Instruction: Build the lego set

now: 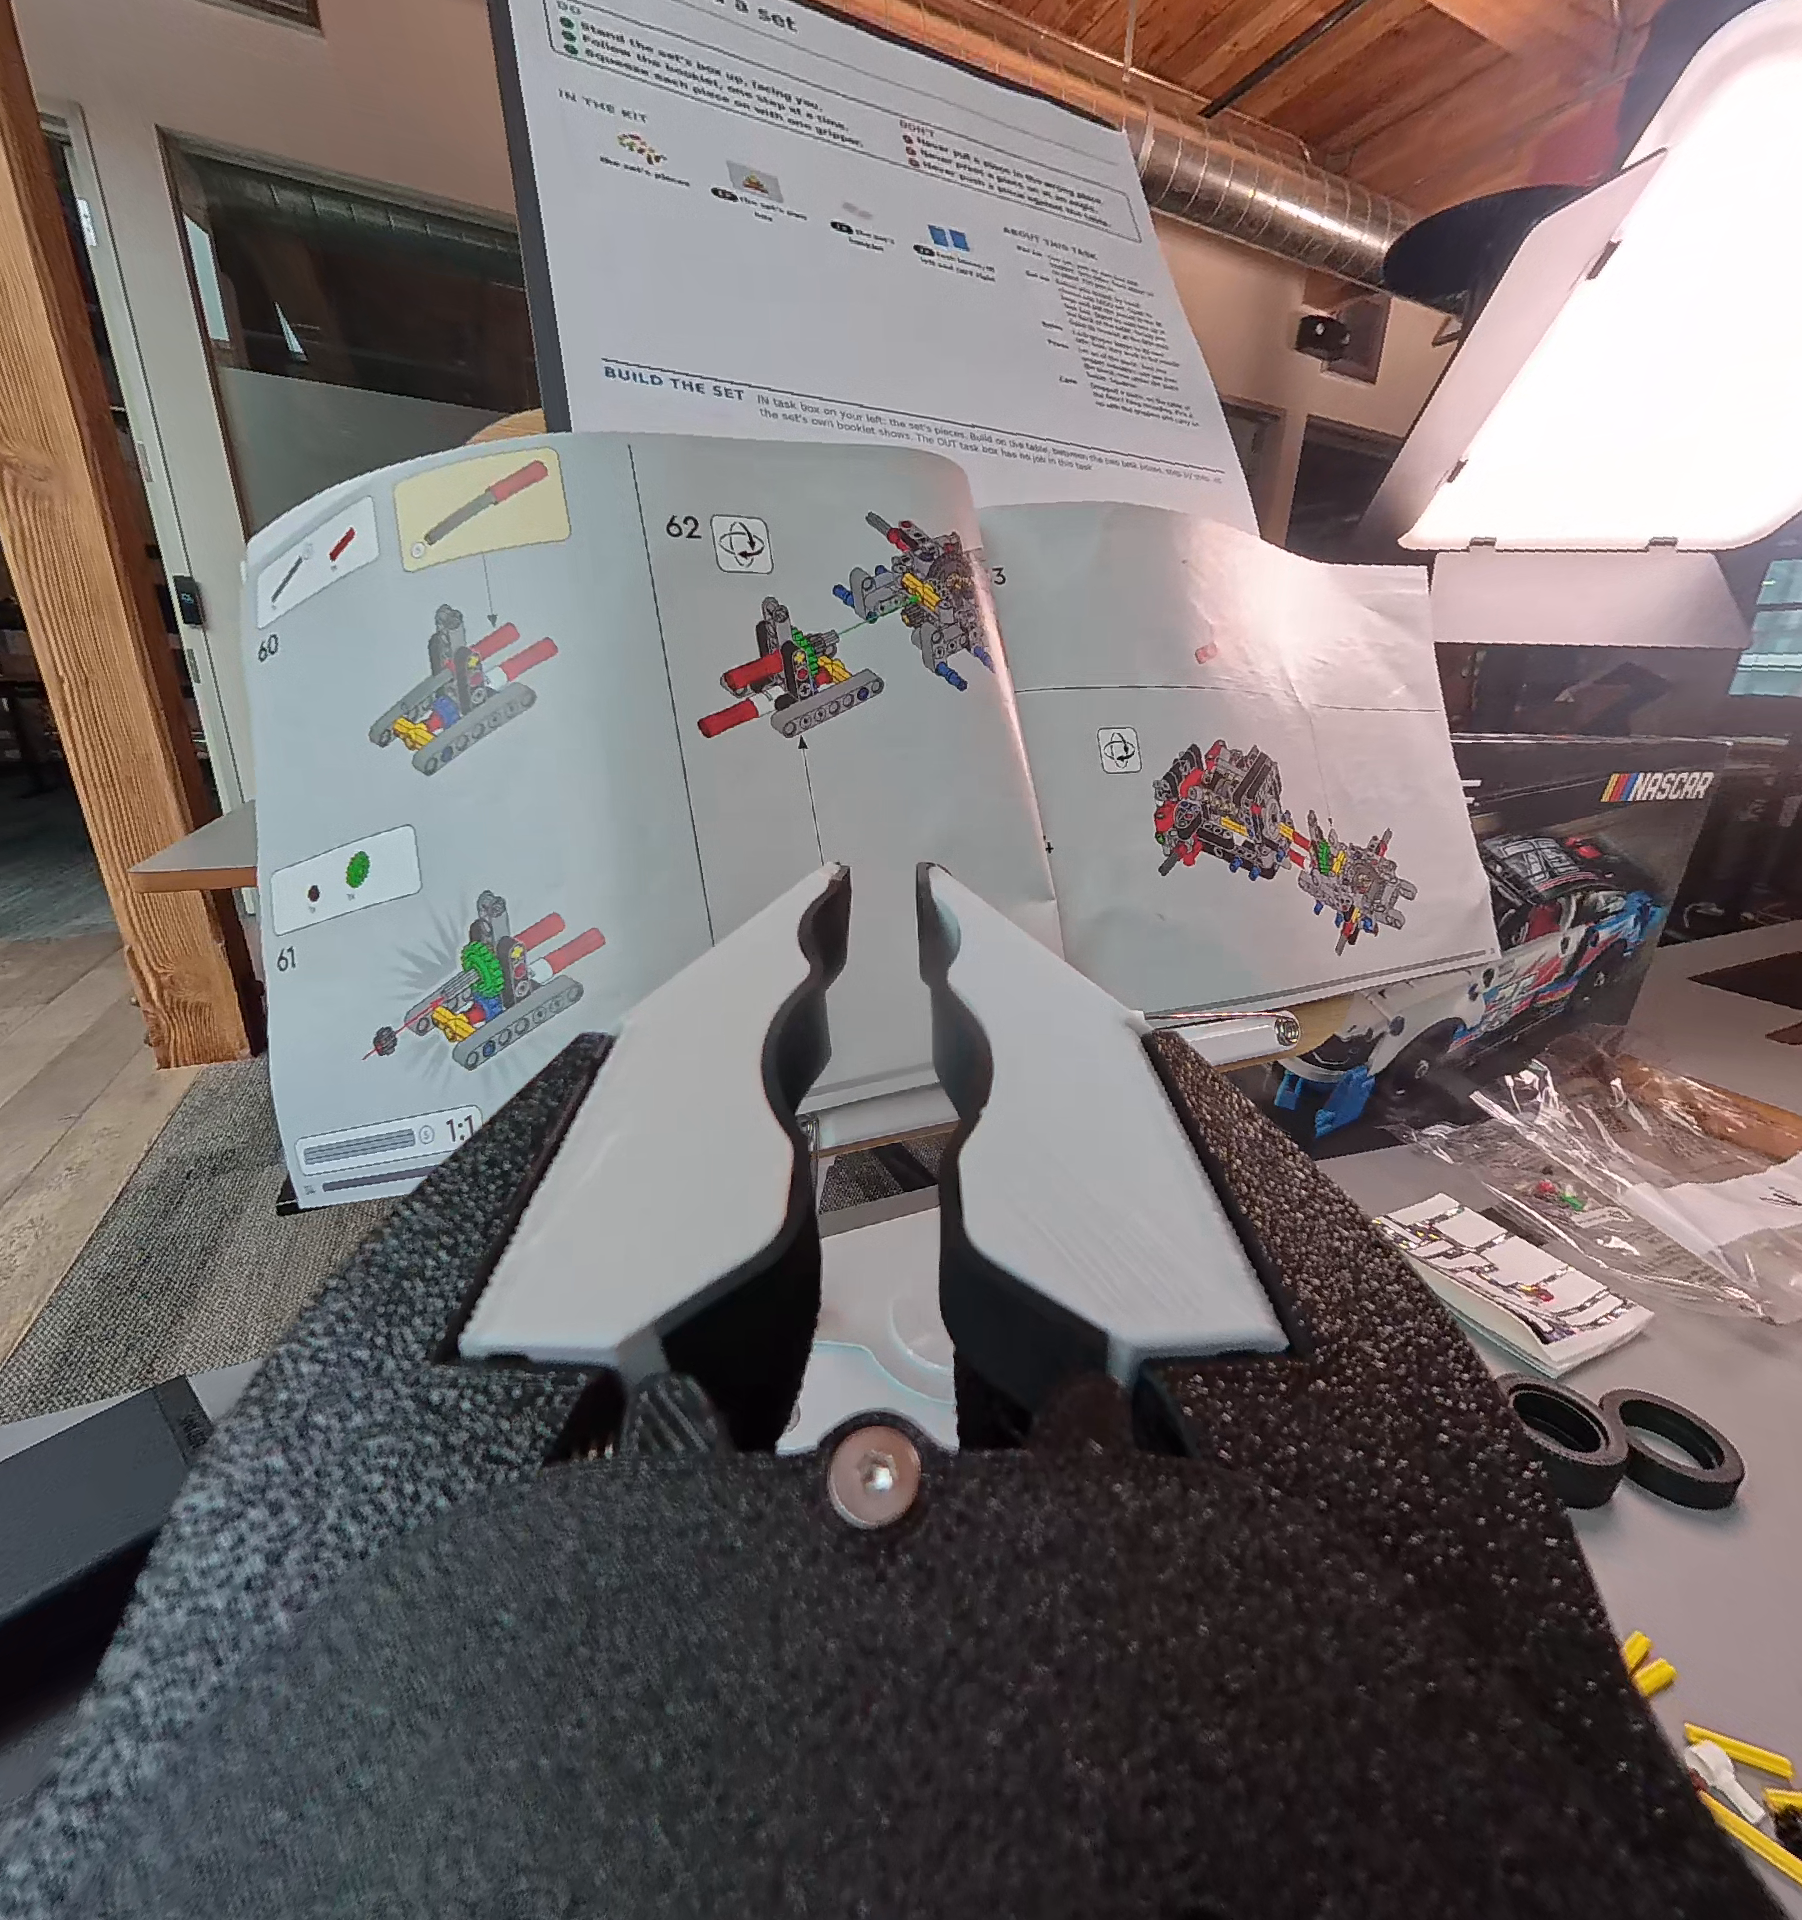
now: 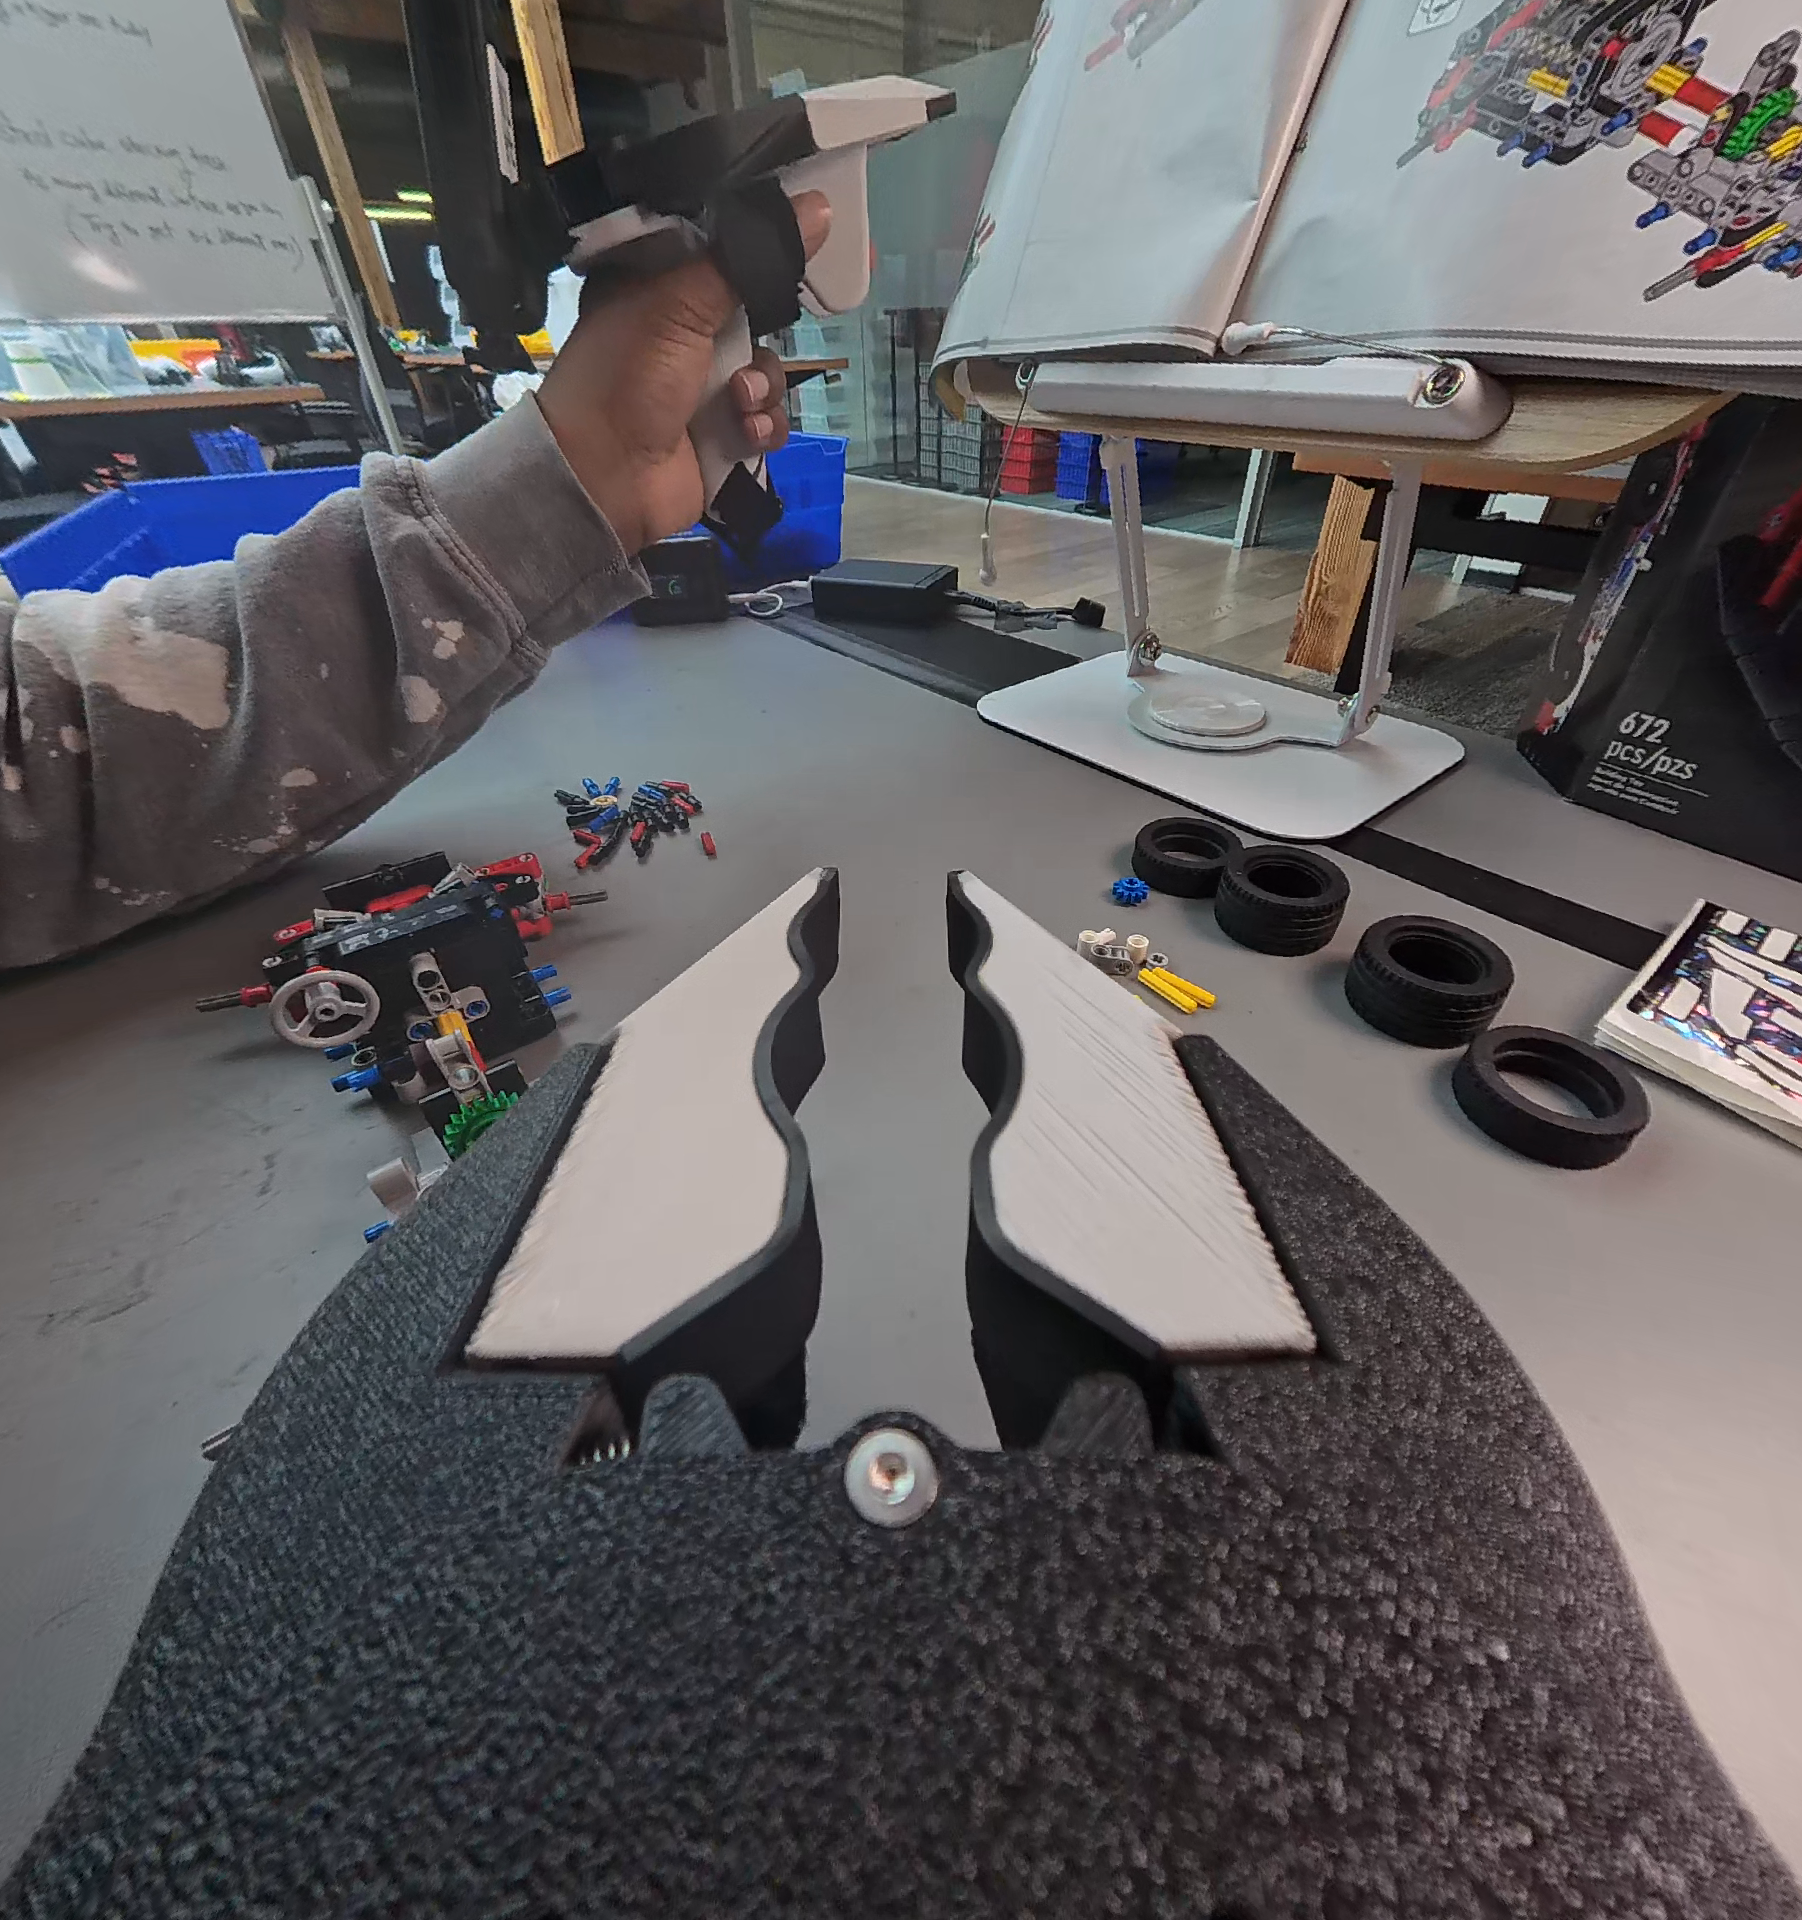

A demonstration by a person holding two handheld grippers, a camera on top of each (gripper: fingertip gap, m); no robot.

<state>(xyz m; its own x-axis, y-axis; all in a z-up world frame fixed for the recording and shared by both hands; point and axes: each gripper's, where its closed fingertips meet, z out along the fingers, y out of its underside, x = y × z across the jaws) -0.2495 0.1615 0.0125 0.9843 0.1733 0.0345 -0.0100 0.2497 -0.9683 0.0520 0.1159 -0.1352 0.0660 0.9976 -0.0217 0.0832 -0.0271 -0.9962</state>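
My left gripper [image 1: 881,878] is raised, open and empty, and points at the open instruction booklet [image 1: 564,748] on its stand. My right gripper [image 2: 892,883] is open and empty, low over the grey table [image 2: 876,748]. The part-built black lego assembly [image 2: 409,987] with a grey wheel and a green gear lies to its left. A heap of small red, blue and black pins [image 2: 632,810] lies beyond. Small grey connectors and yellow axles [image 2: 1146,961] lie just right of the right fingers. In the right wrist view a hand holds the left gripper [image 2: 772,156] up high.
Several black tyres [image 2: 1427,977] lie at the right, two also in the left wrist view [image 1: 1624,1449]. A sticker sheet [image 2: 1749,1029], the set's box [image 2: 1697,665], the white booklet stand [image 2: 1229,748] and clear bags [image 1: 1624,1195] sit nearby. Yellow axles [image 1: 1749,1756] lie at the lower right. Blue bins [image 2: 180,520] stand behind.
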